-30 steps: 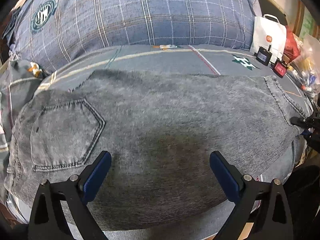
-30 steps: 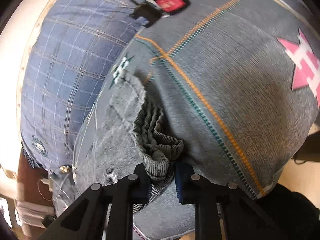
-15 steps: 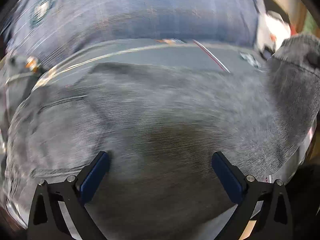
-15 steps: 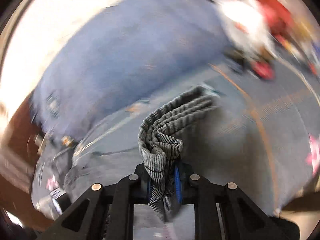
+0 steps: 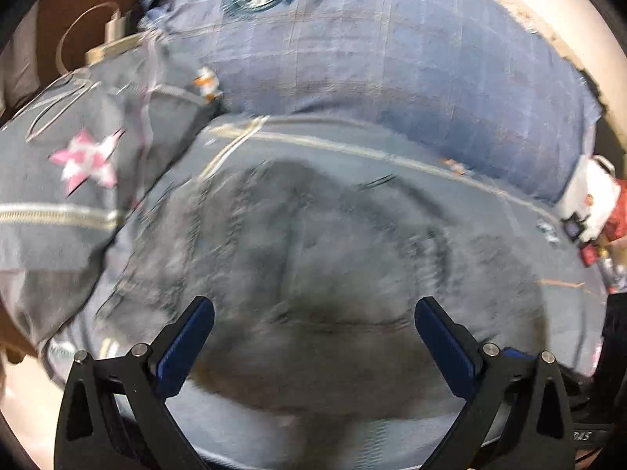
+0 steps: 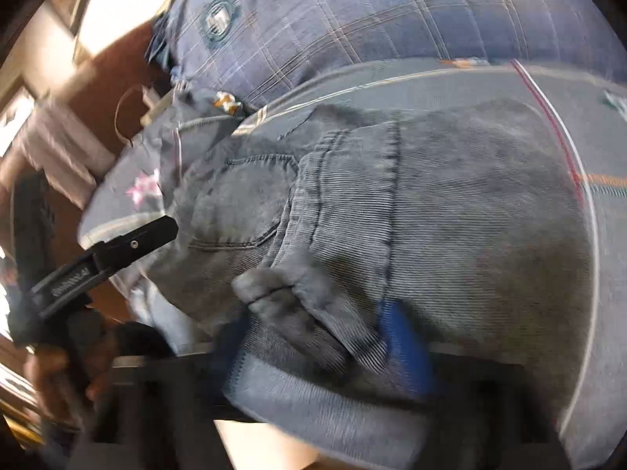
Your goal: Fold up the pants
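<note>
Grey corduroy pants (image 6: 450, 215) lie on the grey bedspread, one end folded over the half with the back pocket (image 6: 239, 203). They look blurred in the left wrist view (image 5: 333, 258). My left gripper (image 5: 313, 325) is open and empty just above them; it also shows at the left of the right wrist view (image 6: 106, 250). My right gripper (image 6: 325, 333) has its blue pads on both sides of the folded hem (image 6: 282, 293), and the jaws look parted; blur hides whether they still pinch the cloth.
A blue plaid pillow (image 5: 372, 58) lies behind the pants. A grey quilt with a pink star (image 5: 86, 160) is bunched at the left. A white bag (image 5: 595, 188) and small red items (image 5: 588, 254) sit at the far right. The bed's near edge is below the grippers.
My right gripper has carried the hem up and across to the pocket end and laid it over. Its jaws have spread. My left gripper stays open and has swung left.
</note>
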`<state>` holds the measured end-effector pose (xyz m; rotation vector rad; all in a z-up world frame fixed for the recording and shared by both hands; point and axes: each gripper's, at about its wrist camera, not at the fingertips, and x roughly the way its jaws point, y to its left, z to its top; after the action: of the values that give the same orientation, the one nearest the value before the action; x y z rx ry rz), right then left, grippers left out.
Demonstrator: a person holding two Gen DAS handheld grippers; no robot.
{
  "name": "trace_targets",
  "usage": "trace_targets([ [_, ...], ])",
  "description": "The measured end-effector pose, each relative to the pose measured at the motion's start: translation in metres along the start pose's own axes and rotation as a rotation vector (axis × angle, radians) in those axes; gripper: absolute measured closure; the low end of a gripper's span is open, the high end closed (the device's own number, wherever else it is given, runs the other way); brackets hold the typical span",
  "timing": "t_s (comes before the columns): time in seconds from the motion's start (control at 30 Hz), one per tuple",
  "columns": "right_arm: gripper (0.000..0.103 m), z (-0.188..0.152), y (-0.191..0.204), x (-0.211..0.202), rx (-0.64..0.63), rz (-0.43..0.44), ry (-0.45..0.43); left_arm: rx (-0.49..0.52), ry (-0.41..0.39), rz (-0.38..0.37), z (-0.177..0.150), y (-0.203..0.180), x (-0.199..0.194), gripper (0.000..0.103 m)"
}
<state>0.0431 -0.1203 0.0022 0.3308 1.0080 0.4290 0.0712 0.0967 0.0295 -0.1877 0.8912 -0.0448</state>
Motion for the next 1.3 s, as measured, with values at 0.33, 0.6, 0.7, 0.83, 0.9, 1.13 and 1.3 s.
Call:
trace_targets([
  [0.33, 0.013, -0.005, -0.090, -0.057, 0.348, 0.172, -0.084, 0.335, 0.189, 0.067, -0.032, -0.107, 0.064, 0.001],
  [0.6, 0.013, 0.068, -0.091, -0.073, 0.319, 0.324, -0.100, 0.348, 0.160, 0.077, -0.044, -0.102, 0.062, 0.000],
  [0.7, 0.013, 0.103, -0.109, -0.030, 0.327, 0.310, -0.055, 0.339, 0.170, 0.063, -0.046, -0.100, 0.068, 0.000],
  [0.83, 0.013, 0.107, -0.148, 0.001, 0.471, 0.266, -0.049, 0.311, 0.149, 0.038, -0.044, -0.095, 0.060, 0.000],
  [0.9, 0.013, 0.106, -0.137, -0.016, 0.439, 0.246, -0.056, 0.288, 0.114, 0.014, -0.041, -0.092, 0.045, 0.000],
  [1.13, 0.013, 0.050, -0.107, -0.040, 0.367, 0.337, -0.015, 0.260, 0.165, 0.017, -0.052, -0.085, 0.074, 0.000],
  [1.3, 0.015, 0.036, -0.106, -0.043, 0.366, 0.234, 0.015, 0.230, 0.085, -0.028, -0.041, -0.088, 0.046, 0.001],
])
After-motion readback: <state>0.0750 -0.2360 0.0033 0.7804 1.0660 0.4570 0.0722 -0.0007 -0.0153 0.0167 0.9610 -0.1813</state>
